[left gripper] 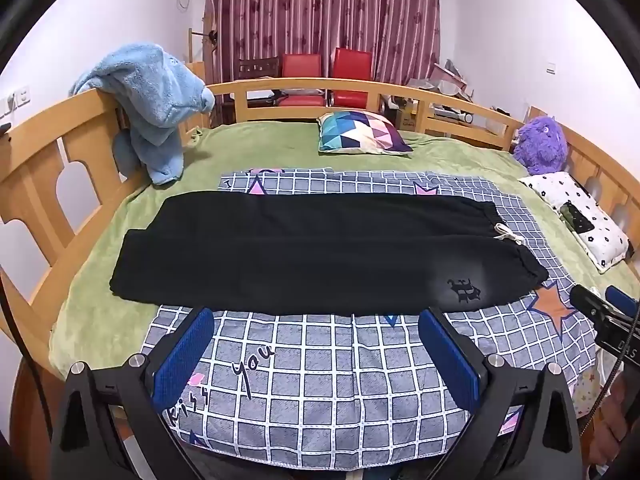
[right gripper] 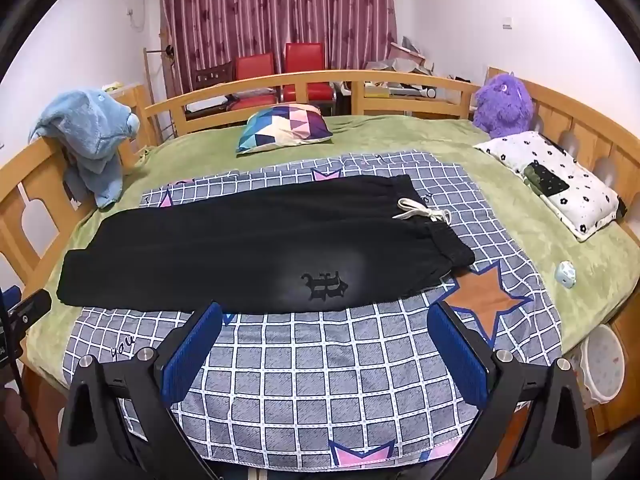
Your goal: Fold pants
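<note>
- The black pants (left gripper: 312,252) lay flat and lengthwise across a grey checked sheet (left gripper: 320,392) on the green bedspread (left gripper: 100,280), legs side by side, cuffs to the left and waistband to the right.
- A white drawstring (right gripper: 426,212) trailed off the gathered waistband, and a dark emblem (right gripper: 325,285) sat on a faded patch of the near leg.
- The left gripper (left gripper: 316,354) hovered over the sheet just short of the near hem, jaws spread wide, holding nothing.
- The right gripper (right gripper: 326,350) hung likewise before the emblem, its blue pads (right gripper: 192,354) well apart and empty.
- The cuffs blended into one dark mass, so I could not tell their edges apart.
- The emblem's design was too small to read.
- The sheet's near edge and the bed's front were cut off behind the gripper bodies.
</note>
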A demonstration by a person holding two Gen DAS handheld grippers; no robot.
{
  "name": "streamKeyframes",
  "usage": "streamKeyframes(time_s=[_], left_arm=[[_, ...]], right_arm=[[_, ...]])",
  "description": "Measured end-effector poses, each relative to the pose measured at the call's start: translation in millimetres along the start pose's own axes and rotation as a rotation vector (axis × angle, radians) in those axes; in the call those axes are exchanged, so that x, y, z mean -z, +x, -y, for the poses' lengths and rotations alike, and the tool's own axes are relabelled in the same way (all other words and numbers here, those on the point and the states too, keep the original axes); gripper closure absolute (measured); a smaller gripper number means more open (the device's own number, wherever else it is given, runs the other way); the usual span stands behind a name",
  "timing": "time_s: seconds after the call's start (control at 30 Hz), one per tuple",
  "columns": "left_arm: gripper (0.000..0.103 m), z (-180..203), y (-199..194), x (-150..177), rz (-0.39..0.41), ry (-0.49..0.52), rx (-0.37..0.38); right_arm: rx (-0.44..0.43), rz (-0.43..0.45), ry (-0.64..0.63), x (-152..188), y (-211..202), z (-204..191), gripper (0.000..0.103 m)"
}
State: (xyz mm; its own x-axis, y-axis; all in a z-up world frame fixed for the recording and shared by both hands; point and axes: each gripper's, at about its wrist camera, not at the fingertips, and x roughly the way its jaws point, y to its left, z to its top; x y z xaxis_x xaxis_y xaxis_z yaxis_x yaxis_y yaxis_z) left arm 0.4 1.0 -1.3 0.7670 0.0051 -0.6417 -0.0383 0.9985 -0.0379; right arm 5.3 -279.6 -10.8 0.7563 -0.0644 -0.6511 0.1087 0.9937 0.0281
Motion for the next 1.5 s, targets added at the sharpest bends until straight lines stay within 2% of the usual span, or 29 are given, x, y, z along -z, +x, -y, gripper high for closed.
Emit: streamKeyframes(time_s=[0.27,0.3,0.4,0.6,1.5], left_arm=[[0.000,-4,-1,2,-0.032,-0.006,-0.004],[0.000,1,-4,-1,-0.005,0.004,-0.022],[0.000,0,-5,-1,-0.004,-0.001,-0.023],[0.000,-2,-8,1,0.004,-0.002,-0.014],[0.000,-8,-8,1,-0.013,-0.026,-0.013]], right_arm=[[0.006,-0.013,-0.008,-2,-7,-1,0.002],[0.003,-0.016,-0.006,-3,-7,0,0.002],[0.023,-0.001,-0.008,1,-15,-11,0.002],[0.025,-0.006,-0.004,-2,-15,-7,0.002],[0.017,0.002,-0.017,5,-16,-14,0.002]])
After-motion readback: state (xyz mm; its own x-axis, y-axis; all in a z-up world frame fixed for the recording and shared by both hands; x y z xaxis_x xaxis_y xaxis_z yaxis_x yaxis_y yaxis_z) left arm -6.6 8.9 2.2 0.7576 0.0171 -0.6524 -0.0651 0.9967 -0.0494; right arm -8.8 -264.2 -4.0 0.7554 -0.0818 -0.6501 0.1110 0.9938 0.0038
